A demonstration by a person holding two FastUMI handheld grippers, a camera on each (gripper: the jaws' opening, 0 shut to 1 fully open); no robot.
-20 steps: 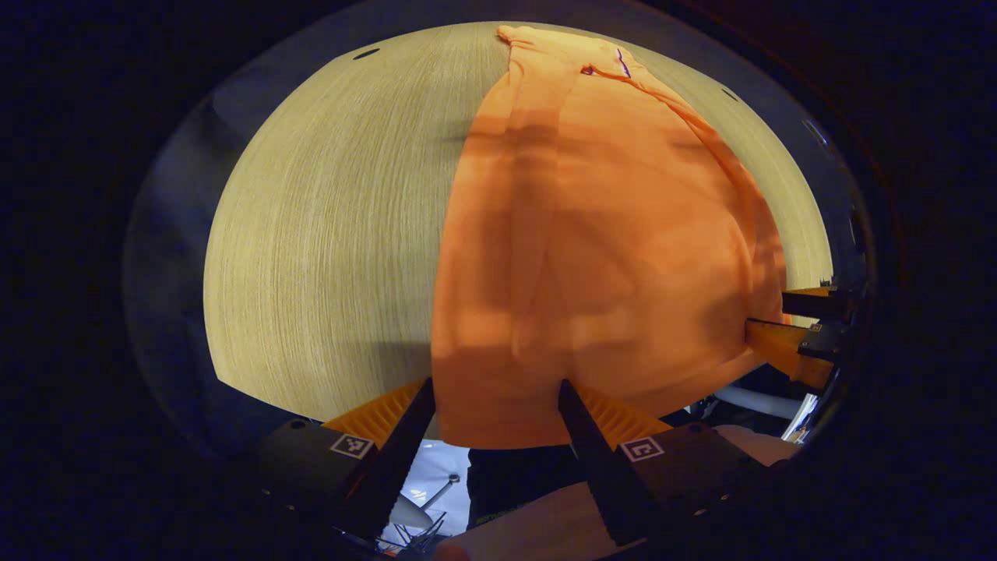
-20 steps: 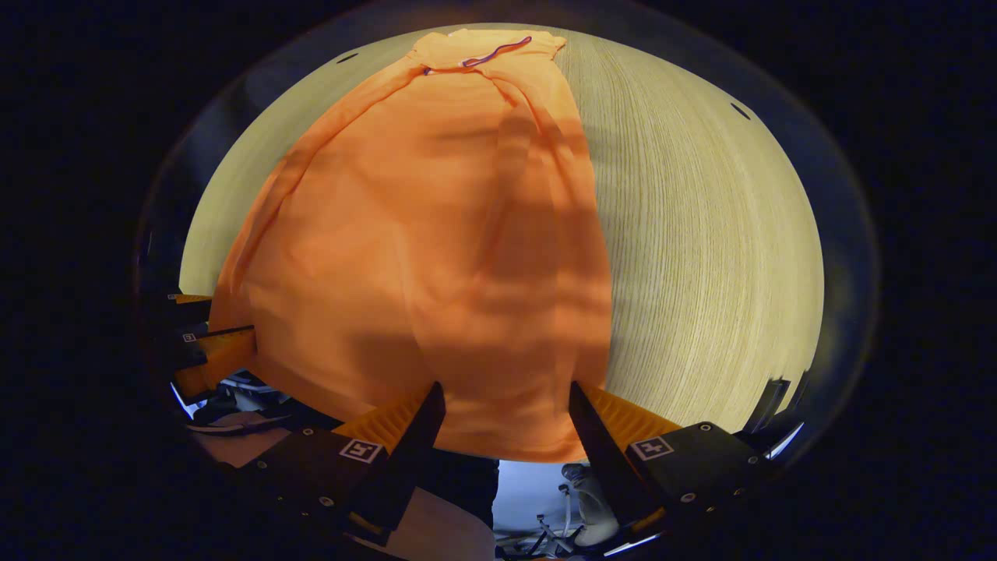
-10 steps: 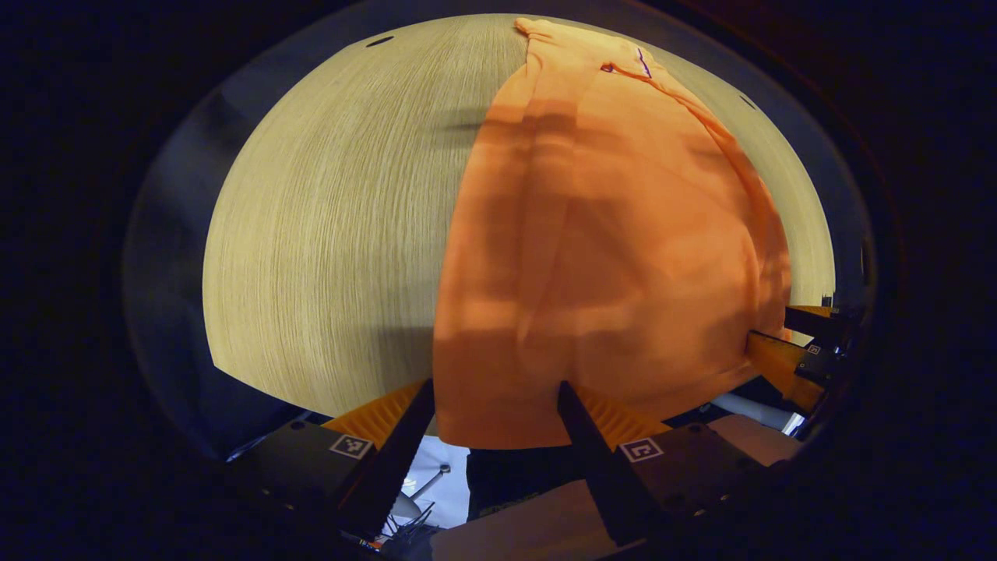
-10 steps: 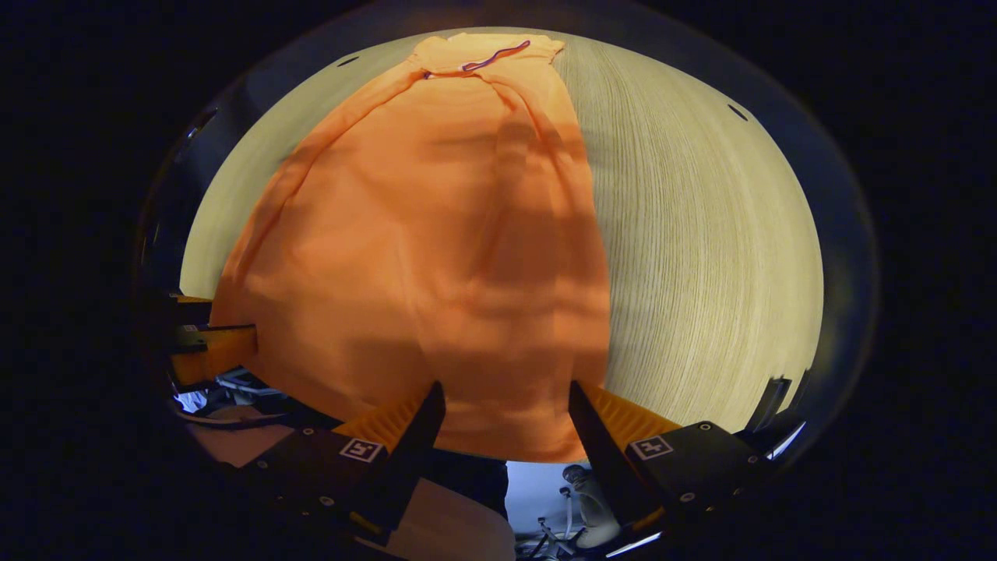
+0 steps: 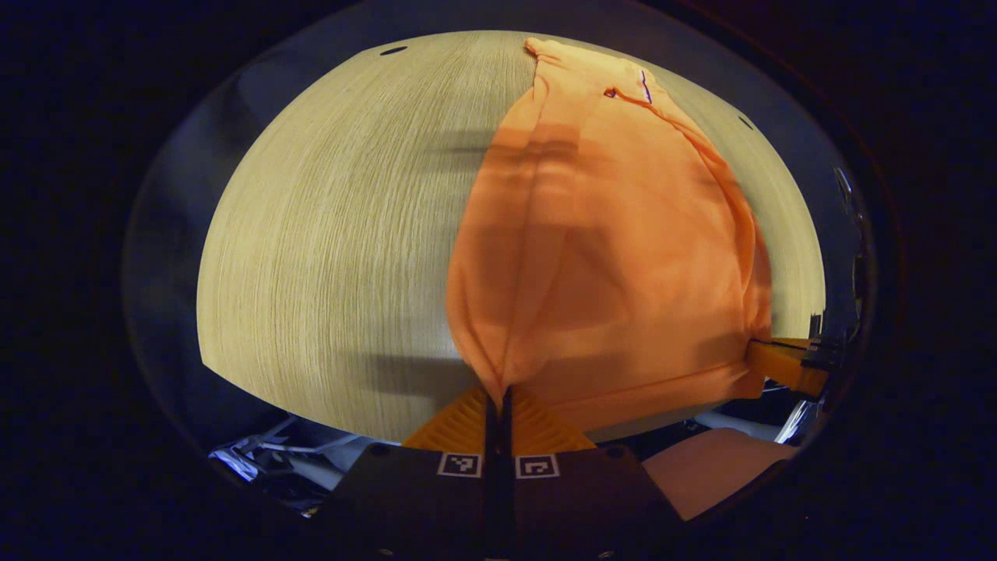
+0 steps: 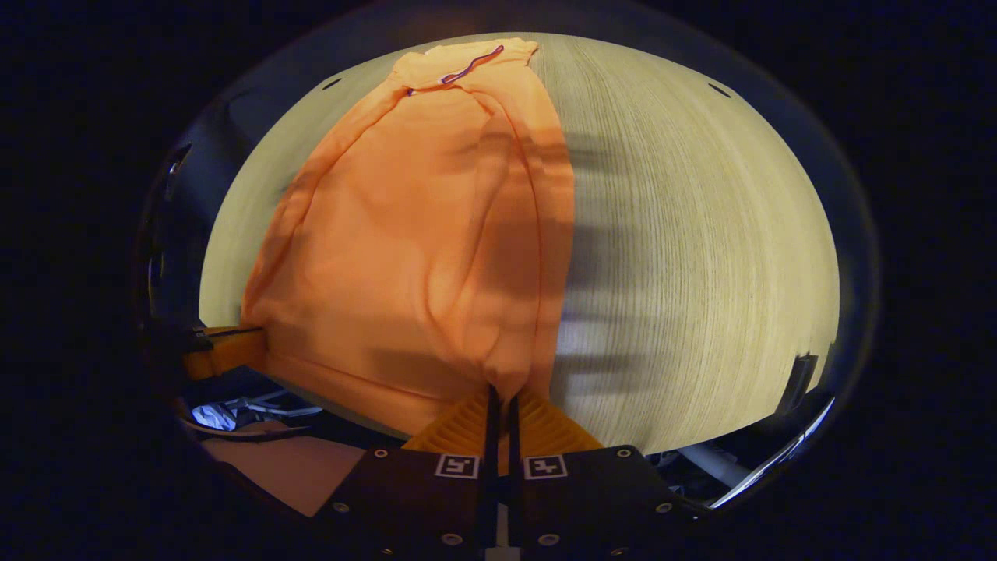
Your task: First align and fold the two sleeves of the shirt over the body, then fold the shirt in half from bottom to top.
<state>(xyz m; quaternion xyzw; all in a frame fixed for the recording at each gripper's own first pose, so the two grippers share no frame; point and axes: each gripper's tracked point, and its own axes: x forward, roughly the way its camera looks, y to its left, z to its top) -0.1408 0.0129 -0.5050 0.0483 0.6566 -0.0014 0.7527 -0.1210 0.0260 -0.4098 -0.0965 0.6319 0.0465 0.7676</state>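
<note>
An orange shirt (image 5: 607, 234) lies lengthwise on the pale wooden table (image 5: 327, 234), collar (image 5: 627, 74) at the far end, both sleeves folded in over the body. My left gripper (image 5: 498, 393) is shut on the shirt's bottom hem at its left corner, and the cloth bunches up into the jaws. In the right gripper view the same shirt (image 6: 420, 234) runs away from me, and my right gripper (image 6: 501, 392) is shut on the hem's right corner. The hem sags between the two corners. Each view catches the other gripper at the edge: right gripper (image 5: 787, 362), left gripper (image 6: 222, 351).
Bare table (image 6: 701, 234) stretches to the right of the shirt in the right gripper view and to its left in the left gripper view. The table's near edge sits just below both grippers. A sleeve or arm of the person (image 5: 716, 467) shows low down.
Both grippers were open, straddling the bottom hem; now both have shut on it. The hem corners have lifted and gathered into the jaws.
</note>
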